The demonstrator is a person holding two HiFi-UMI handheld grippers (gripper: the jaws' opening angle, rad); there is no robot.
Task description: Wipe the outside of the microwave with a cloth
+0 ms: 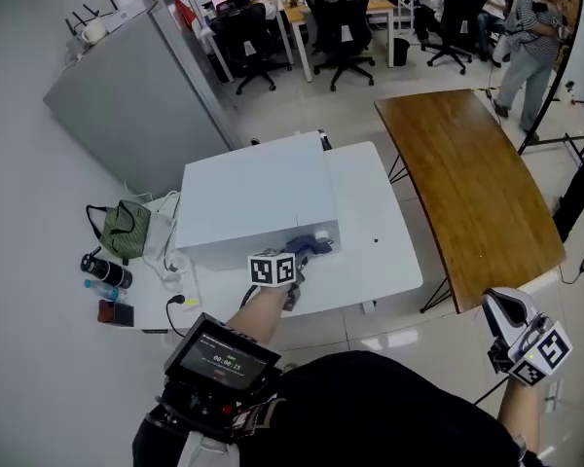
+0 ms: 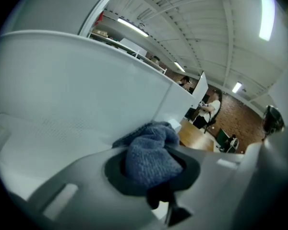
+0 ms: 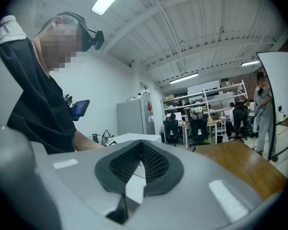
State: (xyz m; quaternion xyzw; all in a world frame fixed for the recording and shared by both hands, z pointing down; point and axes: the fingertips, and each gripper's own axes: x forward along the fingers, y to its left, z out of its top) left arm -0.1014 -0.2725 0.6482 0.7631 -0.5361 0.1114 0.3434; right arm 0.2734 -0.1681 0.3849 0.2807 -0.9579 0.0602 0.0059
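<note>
A white microwave (image 1: pixel 255 204) stands on a white table (image 1: pixel 384 251). My left gripper (image 1: pixel 300 272) is shut on a blue-grey cloth (image 1: pixel 310 247) and holds it against the microwave's near side wall. In the left gripper view the cloth (image 2: pixel 151 157) bulges from between the jaws, pressed to the white microwave wall (image 2: pixel 77 95). My right gripper (image 1: pixel 501 311) hangs low at the right, away from the table, above the floor. Its jaws meet in the right gripper view (image 3: pixel 141 163) with nothing between them.
A brown wooden table (image 1: pixel 467 183) stands to the right of the white one. At the white table's left end lie a green bag (image 1: pixel 127 227), a dark bottle (image 1: pixel 105 271) and cables. A grey cabinet (image 1: pixel 136 100) stands behind. People and office chairs (image 1: pixel 343 27) fill the far room.
</note>
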